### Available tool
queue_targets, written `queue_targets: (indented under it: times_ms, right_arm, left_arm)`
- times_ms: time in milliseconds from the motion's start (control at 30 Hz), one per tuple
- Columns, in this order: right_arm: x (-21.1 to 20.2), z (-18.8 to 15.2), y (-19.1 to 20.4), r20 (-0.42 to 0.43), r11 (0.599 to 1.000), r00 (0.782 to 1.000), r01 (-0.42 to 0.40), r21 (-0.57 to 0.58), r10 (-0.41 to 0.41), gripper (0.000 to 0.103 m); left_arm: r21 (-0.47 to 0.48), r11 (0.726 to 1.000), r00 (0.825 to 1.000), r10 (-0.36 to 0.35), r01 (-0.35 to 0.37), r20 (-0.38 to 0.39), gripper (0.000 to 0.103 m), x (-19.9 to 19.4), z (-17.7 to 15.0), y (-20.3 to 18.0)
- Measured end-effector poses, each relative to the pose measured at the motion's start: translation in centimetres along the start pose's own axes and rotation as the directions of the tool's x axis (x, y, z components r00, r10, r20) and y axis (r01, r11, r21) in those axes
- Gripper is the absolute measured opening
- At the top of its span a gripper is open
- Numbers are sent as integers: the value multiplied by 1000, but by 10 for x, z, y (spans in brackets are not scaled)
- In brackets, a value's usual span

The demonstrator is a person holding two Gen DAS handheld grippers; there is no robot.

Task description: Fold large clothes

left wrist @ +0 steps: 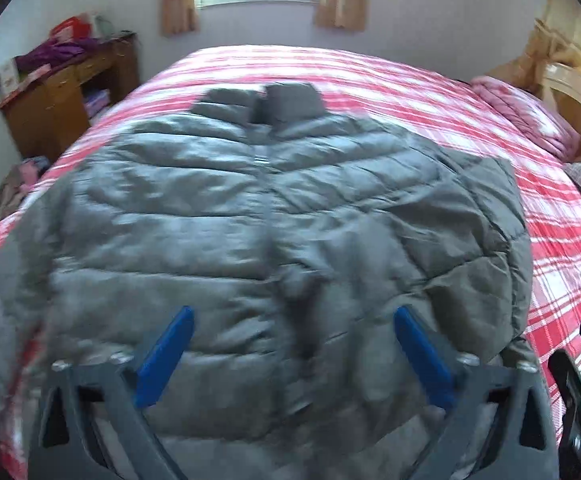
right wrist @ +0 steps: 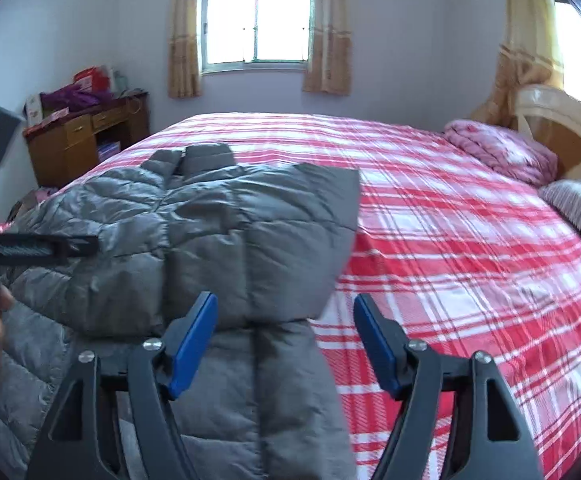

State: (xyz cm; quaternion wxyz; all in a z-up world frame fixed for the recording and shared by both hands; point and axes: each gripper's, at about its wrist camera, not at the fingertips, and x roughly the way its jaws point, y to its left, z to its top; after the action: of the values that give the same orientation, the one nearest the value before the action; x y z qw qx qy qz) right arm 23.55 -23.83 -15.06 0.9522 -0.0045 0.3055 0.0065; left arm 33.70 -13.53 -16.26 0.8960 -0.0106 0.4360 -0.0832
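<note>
Jacket [left wrist: 274, 216] first: the grey quilted puffer covers the near half of the bed [left wrist: 430, 92], front up, collar [left wrist: 262, 102] pointing toward the far window [right wrist: 256, 20] and hem toward you. It lies on the red-and-white plaid cover, well apart from the pink quilt [right wrist: 502, 150] bundled by the headboard.

As for progress, you look to be early on. In the right wrist view, the right sleeve [right wrist: 274, 220] already lies folded across the chest, its edge running straight down beside bare plaid. On the jacket's left side, motion blur hides whether that sleeve is folded, so I cannot tell you. The body itself is still at full length, so by my reading the other side and the hem-to-collar folds remain.

Your left gripper [left wrist: 292, 350] hovers over the lower front panel with its blue fingers [left wrist: 166, 356] spread wide and nothing between them. Your right gripper [right wrist: 284, 340] hangs over the jacket's right edge near the hem, its fingers equally apart, one over the fabric and one over the plaid, gripping nothing.

A wooden desk [right wrist: 86, 140] sits in the far left corner, out of your way.
</note>
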Motion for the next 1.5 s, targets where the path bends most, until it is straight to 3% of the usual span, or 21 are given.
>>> queue_targets:
  times_ms: [67, 200, 367, 533, 633, 733, 800, 867, 900, 967, 1033, 1100, 1267, 1333, 1433, 1500]
  right_arm:
    - [1, -4, -7, -5, 1000, 1000, -4, 16, 4, 79]
    - [8, -16, -16, -27, 1000, 1000, 12, 10, -12, 80]
    - [16, -27, -26, -55, 998, 998, 28, 49, -25, 80]
    - [20, -33, -18, -65, 999, 997, 34, 24, -33, 84]
    - [26, -36, -15, -95, 999, 995, 33, 15, -32, 84]
    - [26, -35, -14, -119, 1000, 993, 3, 15, -2, 84]
    - [19, -31, -16, -122, 1000, 992, -17, 15, 19, 84]
    - [3, -20, -21, -98, 1000, 995, -16, -3, 15, 80]
    - [-6, -9, -25, -80, 1000, 997, -17, -15, 16, 77]
    - [-16, 9, -30, -64, 1000, 998, -21, -21, 19, 62]
    - [-18, 32, -32, -52, 999, 998, -35, -23, 34, 57]
    - [-12, 54, -28, -23, 998, 999, -40, -39, 40, 57]
    - [42, 97, 2, 4, 995, 996, -94, -25, 94, 57]
    - [70, 103, 21, 10, 993, 993, -113, -37, 114, 57]
    - [113, 100, 40, -36, 983, 984, -177, -48, 175, 57]
    - [139, 90, 48, -74, 987, 988, -142, -79, 136, 57]
  left_arm:
    - [21, 999, 998, -37, 39, -52, 18, 14, 0, -8]
    - [50, 999, 1000, -15, 14, 19, 11, -8, 6, -2]
    - [52, 998, 993, 39, -44, 109, 10, -48, 12, 43]
    - [29, 990, 985, 137, -141, 109, 10, -58, -1, 94]
    - [22, 981, 980, 193, -194, 43, 17, -39, -11, 109]
    - [-11, 976, 976, 218, -218, 4, 33, -31, -10, 119]
    - [-22, 972, 971, 236, -235, 41, 58, -40, -6, 124]
    - [-41, 958, 950, 288, -285, 118, 79, -57, 2, 126]
    - [-55, 949, 936, 315, -310, 158, 83, -66, 7, 127]
    - [-96, 940, 915, 342, -329, 212, 83, -80, 17, 130]
    - [-134, 939, 912, 340, -316, 229, 84, -84, 28, 129]
    - [-148, 946, 921, 317, -290, 224, 84, -77, 35, 119]
    - [-49, 958, 938, 286, -282, 194, 84, -23, 41, 79]
    - [-30, 944, 926, 328, -328, 187, 84, 3, 41, 75]
    - [-31, 943, 935, 333, -332, 118, 84, 37, 44, 82]
    - [-28, 941, 937, 339, -338, 84, 84, 51, 44, 87]
